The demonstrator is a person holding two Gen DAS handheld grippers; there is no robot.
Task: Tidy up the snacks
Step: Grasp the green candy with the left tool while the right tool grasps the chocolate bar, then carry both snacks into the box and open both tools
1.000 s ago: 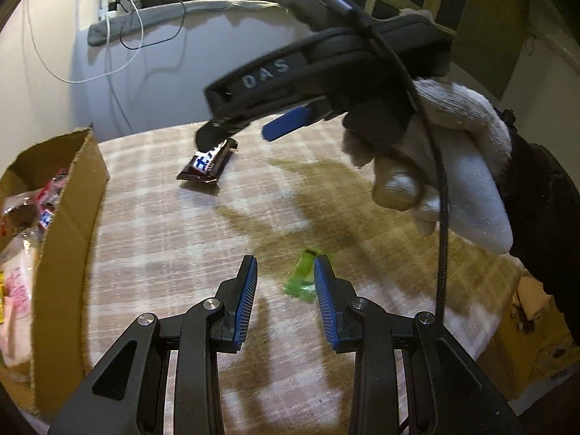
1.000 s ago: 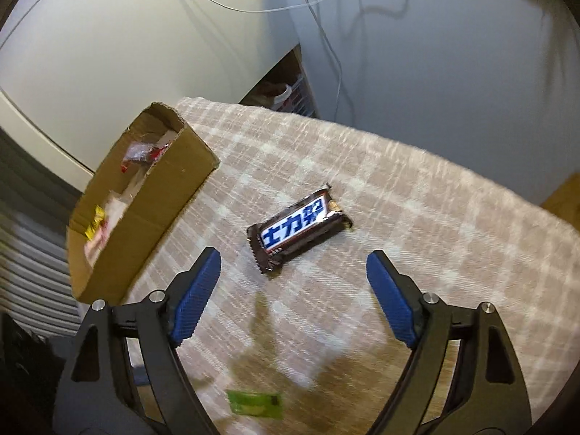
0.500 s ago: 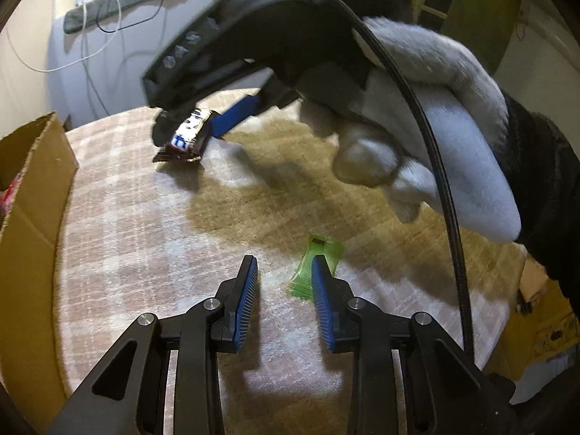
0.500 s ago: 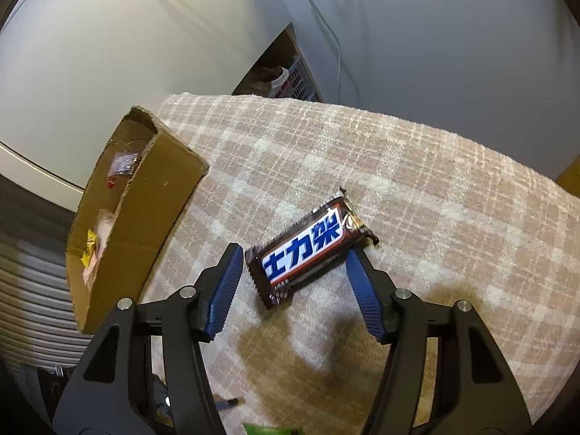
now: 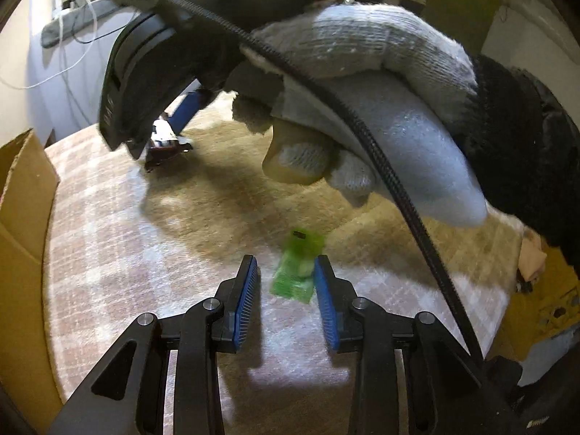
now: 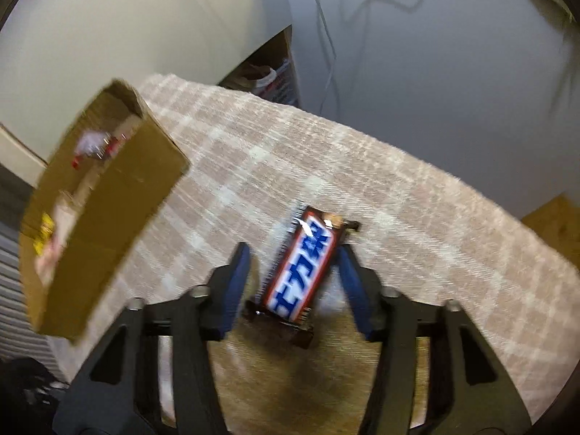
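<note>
A brown Snickers bar (image 6: 302,270) with blue lettering lies on the checked tablecloth (image 6: 417,217) between the fingers of my right gripper (image 6: 293,257). The jaws stand close on both sides of it, a small gap showing on the left. The bar also shows in the left wrist view (image 5: 166,141), under the right gripper and its gloved hand (image 5: 362,108). My left gripper (image 5: 286,272) is open just above the cloth, with a small green candy packet (image 5: 297,272) between its fingertips, near the right pad.
A cardboard box (image 6: 105,214) holding several snacks stands at the table's left edge; it also shows in the left wrist view (image 5: 18,224). Cables hang on the wall behind. The table's rounded far edge is near the bar.
My right gripper has come down around the Snickers bar and its jaws have narrowed; the bar has turned more end-on. My left gripper has shifted so the green packet lies between its fingers.
</note>
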